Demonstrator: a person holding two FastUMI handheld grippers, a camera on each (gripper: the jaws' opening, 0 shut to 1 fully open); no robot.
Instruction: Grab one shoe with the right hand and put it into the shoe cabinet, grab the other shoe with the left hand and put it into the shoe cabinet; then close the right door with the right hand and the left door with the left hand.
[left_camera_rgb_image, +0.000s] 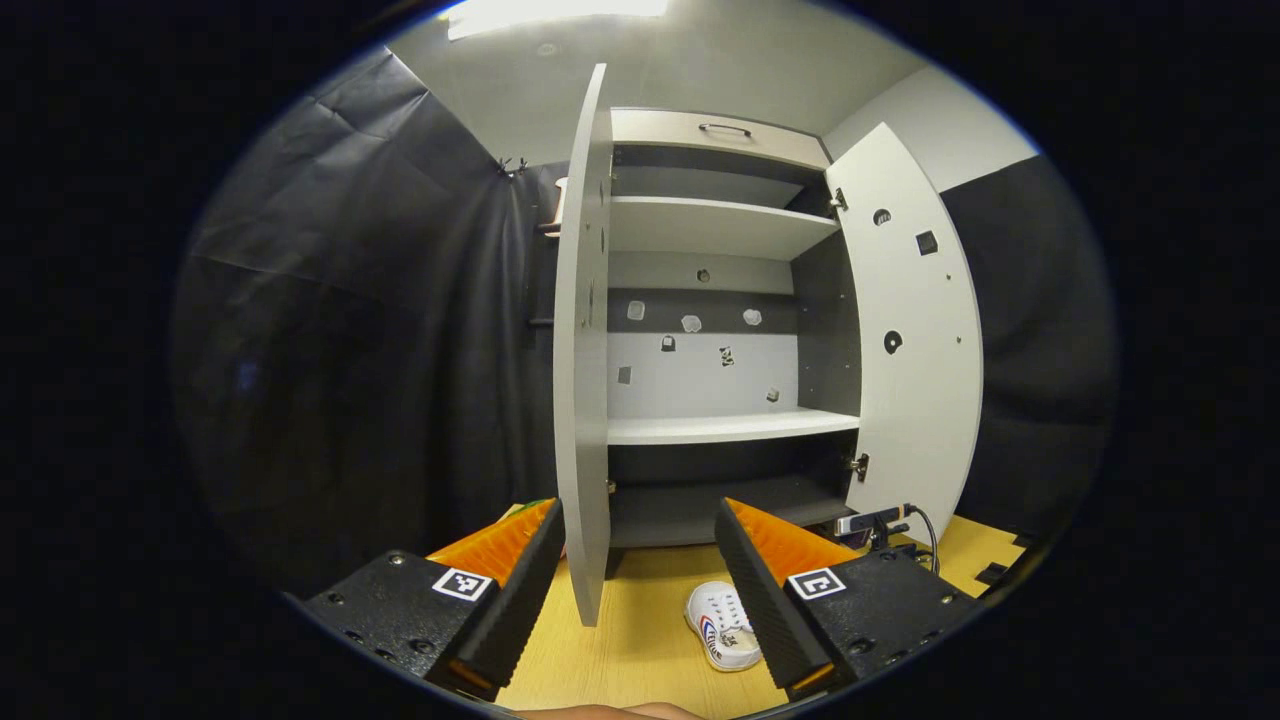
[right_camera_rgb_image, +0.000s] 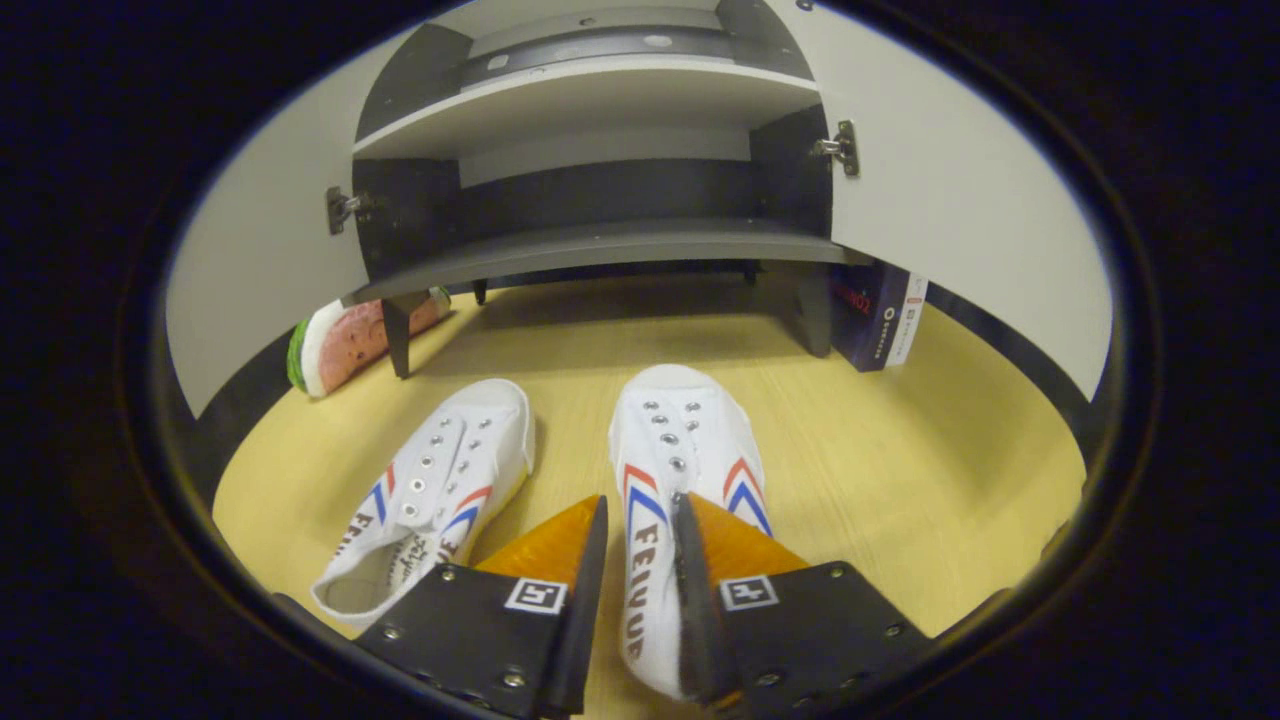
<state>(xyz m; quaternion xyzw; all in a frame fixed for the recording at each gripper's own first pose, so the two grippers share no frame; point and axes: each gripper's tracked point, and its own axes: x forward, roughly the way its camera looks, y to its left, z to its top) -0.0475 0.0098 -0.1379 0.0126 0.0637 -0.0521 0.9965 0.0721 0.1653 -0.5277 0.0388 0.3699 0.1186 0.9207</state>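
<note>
Two white canvas shoes with red and blue stripes lie on the wooden floor in front of the shoe cabinet (right_camera_rgb_image: 600, 245). My right gripper (right_camera_rgb_image: 638, 560) is shut on the right shoe (right_camera_rgb_image: 690, 440), pinching its left side wall between both fingers. The other shoe (right_camera_rgb_image: 440, 480) lies free just to its left, toe towards the cabinet. My left gripper (left_camera_rgb_image: 640, 570) is held higher and farther back, open, with nothing between its fingers. One shoe (left_camera_rgb_image: 722, 625) lies on the floor below it. Both cabinet doors stand open: the left door (left_camera_rgb_image: 585, 350) edge-on, the right door (left_camera_rgb_image: 910, 330) swung wide.
The cabinet has white shelves (left_camera_rgb_image: 730, 428) and a dark bottom shelf (left_camera_rgb_image: 720, 505) raised on short legs. A watermelon-slice toy (right_camera_rgb_image: 350, 340) lies by the cabinet's left leg. A dark blue box (right_camera_rgb_image: 880, 315) stands under the right door. A small device with a cable (left_camera_rgb_image: 870, 520) rests on the floor.
</note>
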